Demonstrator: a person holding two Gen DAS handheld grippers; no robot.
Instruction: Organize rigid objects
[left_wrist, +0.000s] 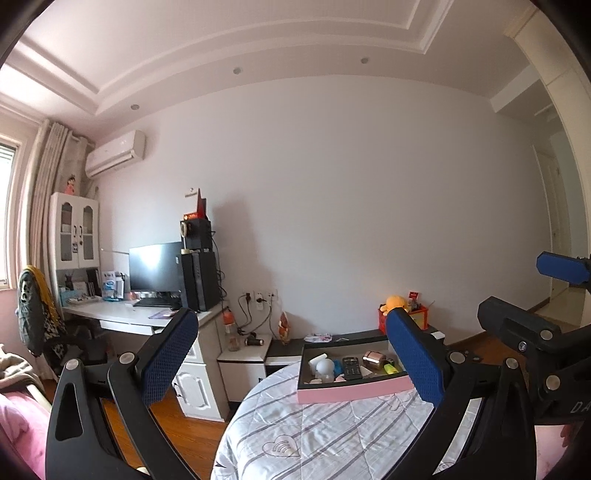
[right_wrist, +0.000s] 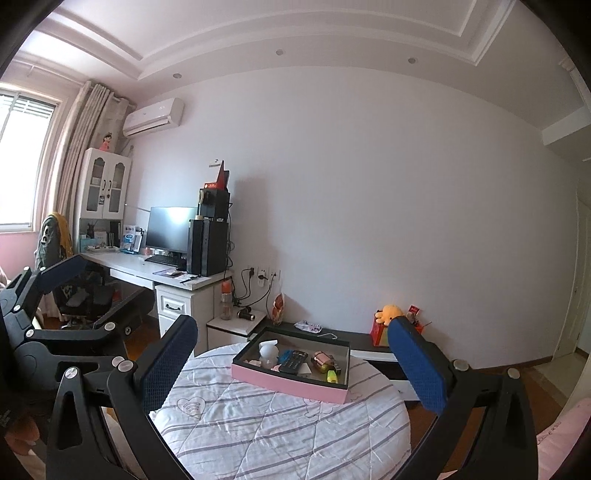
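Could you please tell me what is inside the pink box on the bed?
Inside the pink box lie a black remote, a white rounded object, a blue item, a copper-coloured metallic object and a yellow-green highlighter. Anything beneath them is covered.

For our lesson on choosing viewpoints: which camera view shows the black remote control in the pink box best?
The right wrist view: the remote control lies unobstructed in the pink box, with the whole box visible between the open right tongs. The left wrist view also shows it, but there a left tong finger covers the box's right end.
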